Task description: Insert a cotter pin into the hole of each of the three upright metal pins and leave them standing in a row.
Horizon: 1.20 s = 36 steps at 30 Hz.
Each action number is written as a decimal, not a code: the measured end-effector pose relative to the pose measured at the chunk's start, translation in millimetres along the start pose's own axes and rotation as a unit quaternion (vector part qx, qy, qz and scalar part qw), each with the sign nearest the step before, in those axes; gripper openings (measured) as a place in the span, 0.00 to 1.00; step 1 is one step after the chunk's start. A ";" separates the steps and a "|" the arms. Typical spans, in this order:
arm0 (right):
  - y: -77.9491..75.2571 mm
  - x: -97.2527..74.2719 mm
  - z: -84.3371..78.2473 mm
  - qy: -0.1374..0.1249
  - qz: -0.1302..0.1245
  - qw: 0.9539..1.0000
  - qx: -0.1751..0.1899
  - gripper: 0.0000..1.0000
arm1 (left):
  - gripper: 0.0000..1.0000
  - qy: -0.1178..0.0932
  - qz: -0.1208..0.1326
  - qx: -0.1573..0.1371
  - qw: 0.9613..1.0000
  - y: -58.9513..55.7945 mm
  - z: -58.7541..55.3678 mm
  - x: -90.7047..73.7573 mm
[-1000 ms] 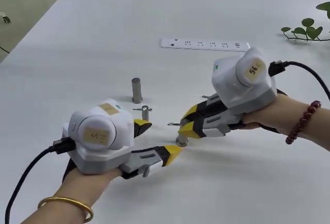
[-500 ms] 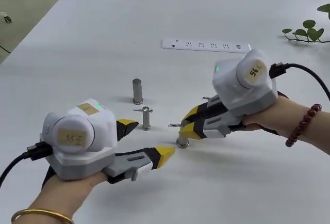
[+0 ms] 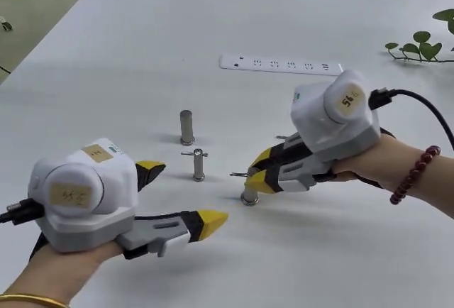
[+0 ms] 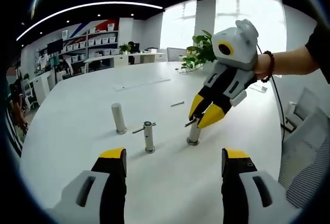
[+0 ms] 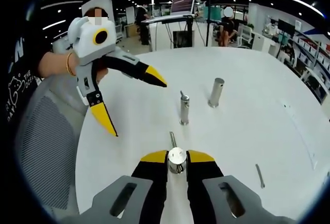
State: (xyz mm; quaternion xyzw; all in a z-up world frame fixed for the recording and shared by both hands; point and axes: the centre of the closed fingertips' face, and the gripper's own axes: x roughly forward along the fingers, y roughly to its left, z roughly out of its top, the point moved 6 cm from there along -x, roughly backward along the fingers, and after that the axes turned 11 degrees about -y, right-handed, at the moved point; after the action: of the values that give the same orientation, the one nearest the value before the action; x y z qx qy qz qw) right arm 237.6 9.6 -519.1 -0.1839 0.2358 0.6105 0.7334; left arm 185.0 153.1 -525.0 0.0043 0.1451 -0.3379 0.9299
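**Right gripper steadies the near post; far post unpinned**

The broad white workbench [image 3: 142,52] gives a flat, bare surface, so the posts can stand freely on their bases.

The left gripper [image 3: 183,191] hovers low at the near-left of the work. Its jaws are spread wide with nothing between them. Held off like this, it leaves the row clear and looks ready to brace a post if one tips.

The right gripper [image 3: 257,178] reaches in from the right and angles down. Its yellow tips are closed to about a post's width and straddle the head of the near metal pin [image 3: 249,196]. I read it as gripping that head, though anything held beneath the tips is hidden.

A long white power strip [image 3: 280,62] lies well behind the work.

The three short grey cylinders stand upright in a rough diagonal row. The far metal pin [image 3: 186,127] stands alone, and I see nothing through it. The middle metal pin [image 3: 198,165] sits between the other two.

A thin steel middle cotter pin [image 3: 190,153] crosses the middle post near its top. The near cotter pin [image 3: 237,174] juts from the near post's far side, so it appears threaded through. A loose cotter pin [image 4: 177,103] lies flat on the bench beyond, probably meant for the far post.
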 end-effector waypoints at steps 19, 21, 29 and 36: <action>-19.6 -1.4 8.1 -0.001 -0.012 1.000 -0.005 0.08 | 0.89 0.004 -0.007 0.010 1.000 -1.5 2.8 3.2; -22.4 -1.3 7.7 -0.002 -0.013 1.000 -0.003 0.08 | 0.90 0.004 -0.008 0.010 1.000 -2.5 3.0 3.7; -30.3 0.2 6.1 -0.005 -0.017 1.000 0.003 0.08 | 0.90 0.010 -0.014 0.013 1.000 -6.2 0.4 7.5; -33.3 4.4 5.5 -0.004 -0.011 1.000 0.003 0.08 | 0.91 0.012 -0.014 0.014 1.000 -5.2 -0.3 9.0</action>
State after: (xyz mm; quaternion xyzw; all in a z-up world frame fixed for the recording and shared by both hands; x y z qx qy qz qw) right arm 271.6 10.0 -517.7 -0.1818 0.2331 0.6022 0.7416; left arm 188.2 143.4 -527.2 0.0191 0.1513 -0.3532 0.9231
